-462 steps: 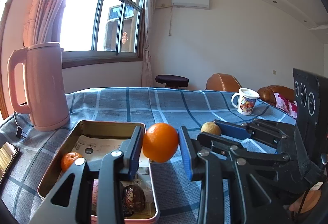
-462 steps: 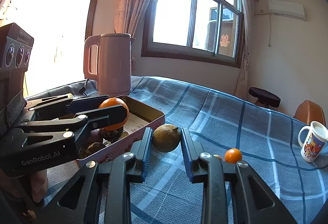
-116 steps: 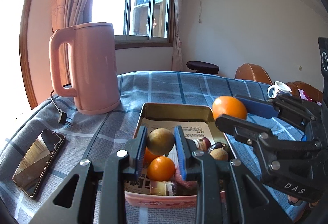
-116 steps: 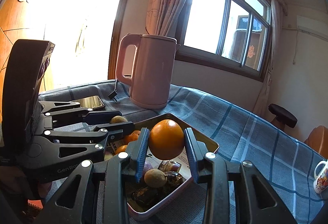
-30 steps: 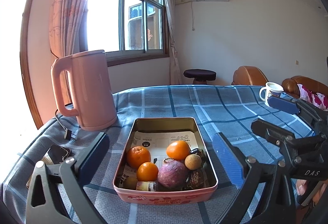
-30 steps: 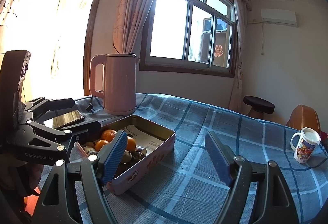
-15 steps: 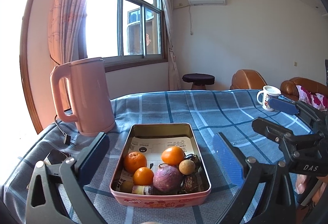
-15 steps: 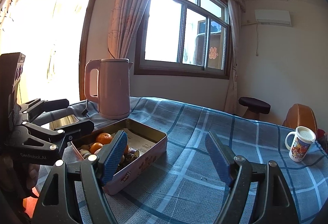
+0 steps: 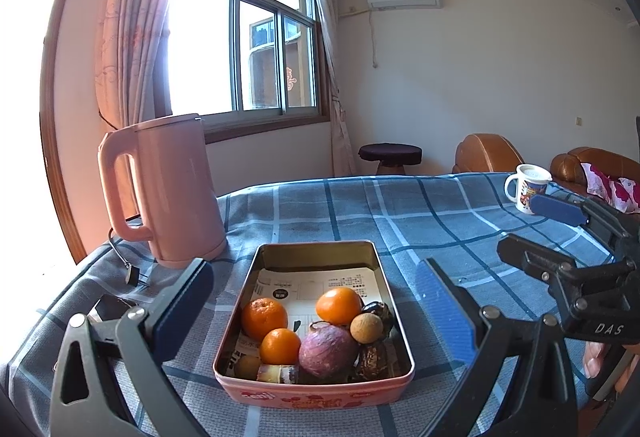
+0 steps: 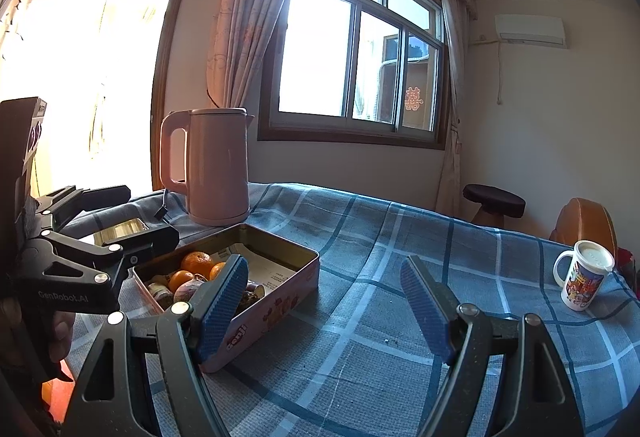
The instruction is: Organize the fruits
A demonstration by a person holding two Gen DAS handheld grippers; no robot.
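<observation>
Both grippers hang with jaws spread wide and nothing between them. At the left, the left gripper (image 9: 314, 301) faces the tin (image 9: 394, 321) from its near end. Beyond it stands a pink kettle (image 9: 168, 189) on the checked cloth of the bench (image 9: 400, 209). Inside the tin lie three oranges (image 9: 264, 318), a purple fruit (image 9: 327, 349), a small tan one (image 9: 367, 327) and some dark pieces, bunched at the near end over a printed sheet. Further right, the right gripper (image 10: 324, 301) hovers over bare cloth beside the tin. A mug (image 10: 582, 275) sits far right.
</observation>
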